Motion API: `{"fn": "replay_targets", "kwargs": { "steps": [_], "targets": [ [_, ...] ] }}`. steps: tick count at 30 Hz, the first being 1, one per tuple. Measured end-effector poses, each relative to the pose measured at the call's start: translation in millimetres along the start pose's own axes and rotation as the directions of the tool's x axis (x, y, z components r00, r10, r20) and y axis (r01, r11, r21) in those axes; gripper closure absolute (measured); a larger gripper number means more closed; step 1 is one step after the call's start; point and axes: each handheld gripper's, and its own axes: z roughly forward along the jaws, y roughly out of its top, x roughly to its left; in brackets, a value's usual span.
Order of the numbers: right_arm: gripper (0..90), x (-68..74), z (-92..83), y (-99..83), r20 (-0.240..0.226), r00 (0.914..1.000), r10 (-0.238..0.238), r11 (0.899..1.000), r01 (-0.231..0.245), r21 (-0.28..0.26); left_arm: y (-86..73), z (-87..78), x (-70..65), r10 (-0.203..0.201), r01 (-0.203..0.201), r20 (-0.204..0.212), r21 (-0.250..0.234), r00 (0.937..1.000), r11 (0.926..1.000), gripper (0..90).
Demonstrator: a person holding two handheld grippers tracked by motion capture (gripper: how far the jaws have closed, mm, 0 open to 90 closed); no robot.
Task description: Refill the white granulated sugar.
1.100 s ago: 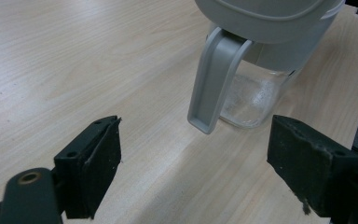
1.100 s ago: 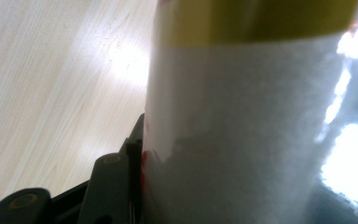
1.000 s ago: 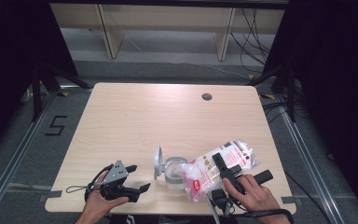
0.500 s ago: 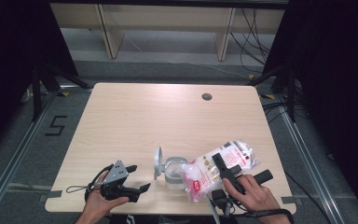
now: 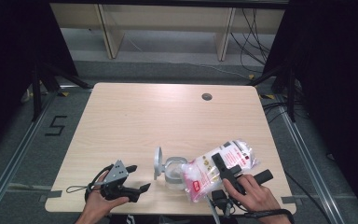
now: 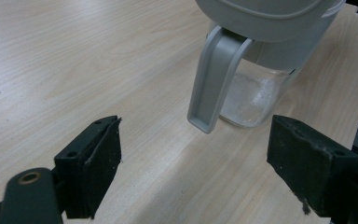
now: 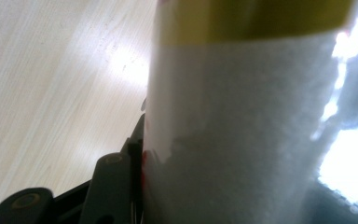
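Note:
A clear plastic bag (image 5: 199, 176) of white grains with a red label lies tilted at the table's front right, its lower end over a small clear container (image 5: 173, 171). The container's grey lid (image 5: 158, 162) stands flipped up on its left. My right gripper (image 5: 221, 167) is shut on the bag, whose white grains (image 7: 242, 130) sit close before the right gripper view. My left gripper (image 5: 140, 178) rests open at the front left, apart from the container. Between its jaws in the left gripper view (image 6: 200, 168), the container (image 6: 256, 93) and its hanging grey latch (image 6: 212, 84) stand just ahead.
The light wooden table (image 5: 168, 121) has a round cable hole (image 5: 207, 97) at its back right. Black curtains flank the table, and shelf legs and cables lie on the floor behind it.

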Motion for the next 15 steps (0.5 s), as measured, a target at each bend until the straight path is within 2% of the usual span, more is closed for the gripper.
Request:
{"fn": "replay_targets", "kwargs": {
  "steps": [1,2,5,11,13,15],
  "targets": [
    [54.4,-0.1,-0.4,-0.3,0.001,1.0000,0.005,1.000,-0.005,0.002,0.0,-0.1,0.0,0.000,0.000,0.001,0.000,1.0000,1.0000,17.1],
    [54.4,3.0,-1.6,-0.9,-0.001,0.9988,0.050,0.999,-0.050,0.019,0.1,-0.1,0.0,0.001,-0.001,0.000,0.000,1.0000,1.0000,17.1],
    [54.5,-2.4,-0.3,-0.9,0.010,0.9997,-0.020,1.000,0.020,-0.007,0.1,-0.1,0.1,0.009,-0.009,-0.003,0.003,1.0000,1.0000,17.1],
    [54.6,-3.1,0.0,-0.6,0.011,0.9993,-0.037,0.999,0.037,-0.016,0.2,-0.1,0.2,0.007,-0.007,0.001,0.001,1.0000,1.0000,17.1],
    [54.6,0.4,-1.7,-0.7,0.001,0.9999,0.010,1.000,-0.010,0.010,0.2,-0.3,0.2,0.008,-0.008,0.001,0.002,1.0000,1.0000,17.2],
    [54.7,-0.2,-1.8,-0.6,0.003,1.0000,0.001,1.000,-0.001,0.009,0.2,-0.3,0.3,0.007,-0.007,0.001,0.000,1.0000,1.0000,17.1]
  ]
}}
